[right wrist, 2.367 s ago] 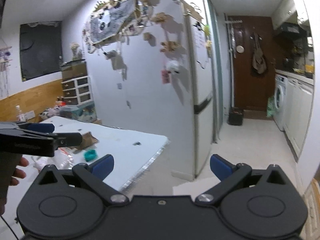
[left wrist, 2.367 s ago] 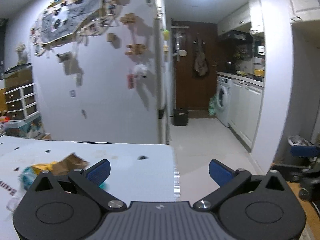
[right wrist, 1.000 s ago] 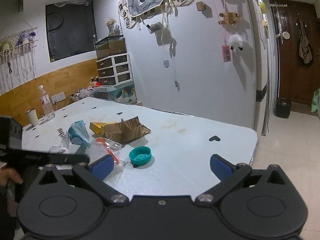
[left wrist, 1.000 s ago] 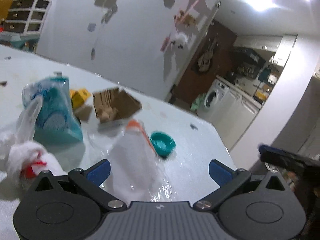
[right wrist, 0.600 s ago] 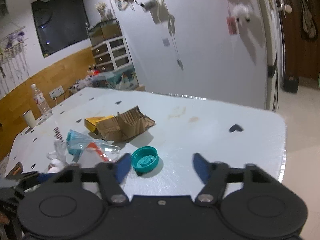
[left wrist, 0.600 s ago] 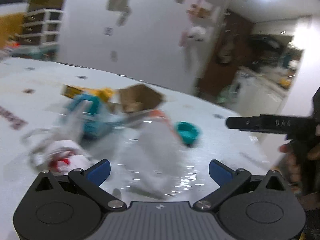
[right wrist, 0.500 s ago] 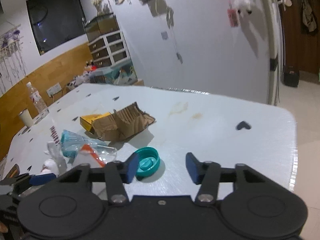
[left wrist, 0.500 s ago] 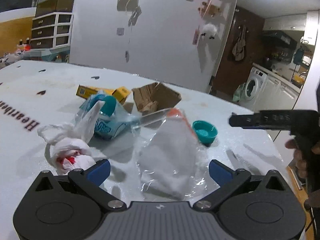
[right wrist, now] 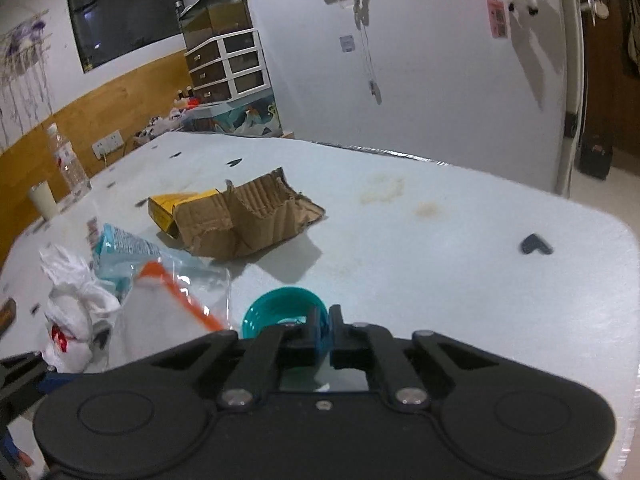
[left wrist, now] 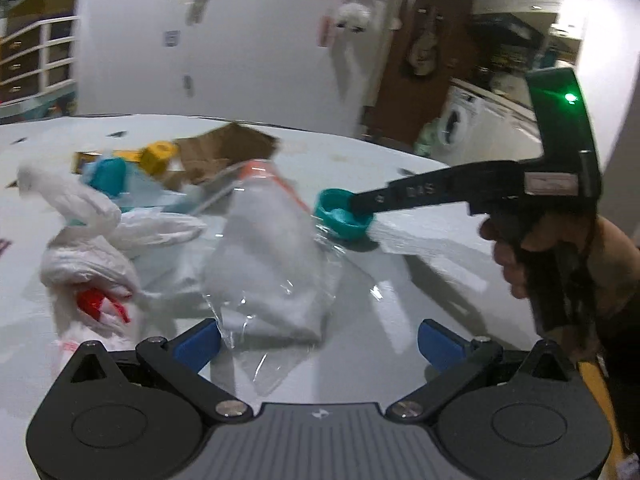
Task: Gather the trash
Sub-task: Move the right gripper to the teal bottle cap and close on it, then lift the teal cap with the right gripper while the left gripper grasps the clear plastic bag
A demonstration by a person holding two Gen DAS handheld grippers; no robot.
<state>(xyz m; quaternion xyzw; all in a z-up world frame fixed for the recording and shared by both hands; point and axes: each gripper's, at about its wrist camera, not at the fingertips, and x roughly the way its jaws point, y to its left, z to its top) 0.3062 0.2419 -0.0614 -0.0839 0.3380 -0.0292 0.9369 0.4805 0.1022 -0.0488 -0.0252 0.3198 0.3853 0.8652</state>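
White and a little shiny, the table (right wrist: 440,248) carries a small pile of rubbish near its left part, and behind it stands a pale wall with small things hanging on it. On the table lie a torn piece of brown cardboard (right wrist: 248,216), with a yellow box (right wrist: 168,206) touching its left side, and in front of them a light blue packet (right wrist: 120,246). Nearer to the cameras there is a clear plastic bag (left wrist: 272,248) with an orange strip along its top, and just beside it, to the left, a knotted white plastic bag (left wrist: 84,256) with something red inside. A teal cap (right wrist: 280,312) lies with its hollow side up, just to the right of the clear bag. The right gripper (right wrist: 324,330) has its jaws closed on the near wall of this cap, which sits pinched between the two blue pads; the jaws have just been closing, with the cap's rim between them. In the left wrist view this gripper comes in from the right, held by a hand (left wrist: 560,256), and a green light shines on its body. The left gripper (left wrist: 318,338) is released, with its blue fingers (left wrist: 198,344) wide apart; the lower end of the clear bag lies between them, but the pads do not press on it. Far on the left edge of the table stand a water bottle (right wrist: 70,164) and a white cup (right wrist: 44,200).
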